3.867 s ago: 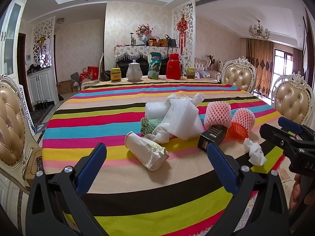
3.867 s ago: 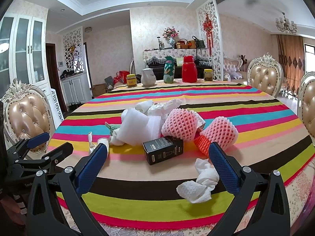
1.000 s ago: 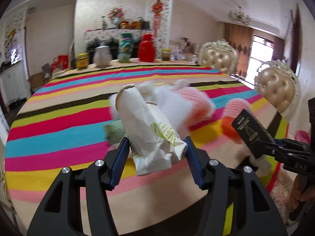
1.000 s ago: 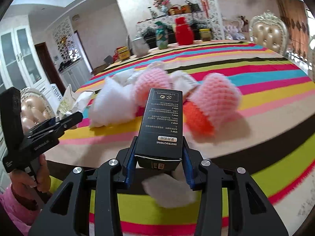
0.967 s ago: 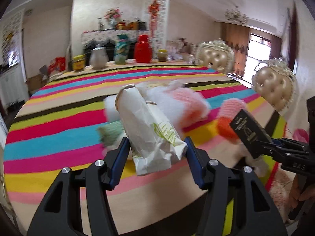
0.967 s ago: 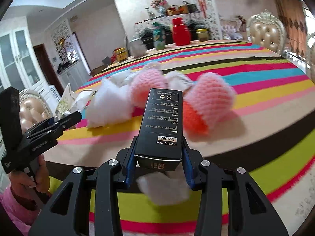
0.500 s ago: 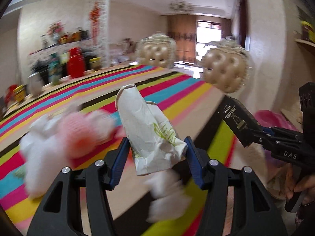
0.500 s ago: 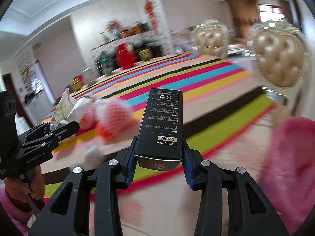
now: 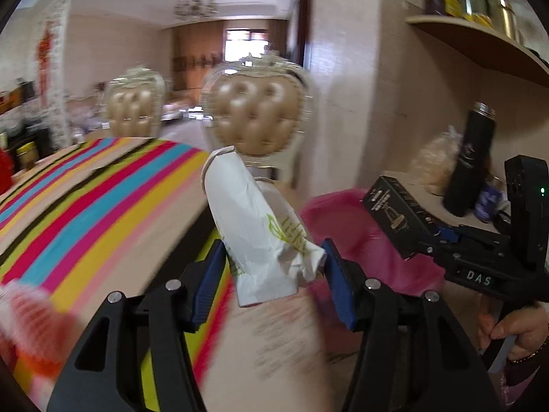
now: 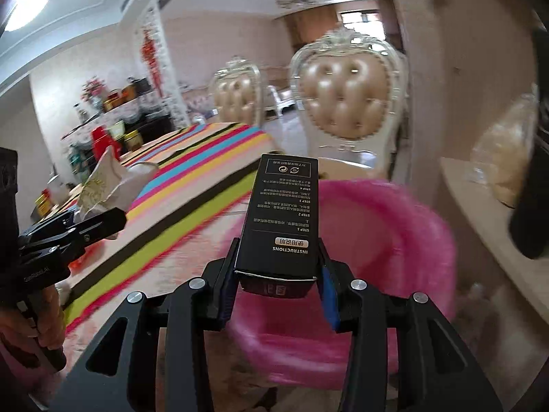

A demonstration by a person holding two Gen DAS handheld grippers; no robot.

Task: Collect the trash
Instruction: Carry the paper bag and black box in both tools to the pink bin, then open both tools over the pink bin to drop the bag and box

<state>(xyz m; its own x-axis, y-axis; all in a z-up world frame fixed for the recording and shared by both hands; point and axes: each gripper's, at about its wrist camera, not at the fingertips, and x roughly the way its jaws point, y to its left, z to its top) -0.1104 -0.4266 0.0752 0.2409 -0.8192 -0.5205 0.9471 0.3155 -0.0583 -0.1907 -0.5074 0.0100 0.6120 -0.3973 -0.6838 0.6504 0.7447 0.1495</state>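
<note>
The left gripper (image 9: 272,274) pinches a crumpled white paper bag (image 9: 260,233) between its blue pads, the bag standing up out of the jaws with its open mouth tilted up and away. Green print on the bag's side is too creased to read. The right gripper (image 10: 277,281) is clamped on a black carton (image 10: 281,219), held by its near end so that the long face points forward. White print on that face reads "INSTRUCTIONS" with "STEP 1" to "STEP 4", seen upside down, and two round symbols sit near the far end.

In the left wrist view the right gripper's body bears the letters "DAS", and a hand (image 9: 518,333) grips its handle at the lower right. In the right wrist view the left gripper's body carries small pale lettering that is not clear enough to read.

Just beyond and below the carton is a pink bin (image 10: 387,240), blurred, beside the near edge of the counter (image 10: 192,185) with its striped cloth. Past the bin stand two tufted chairs (image 10: 346,96). A black bottle (image 9: 470,158) stands on a side shelf to the right.
</note>
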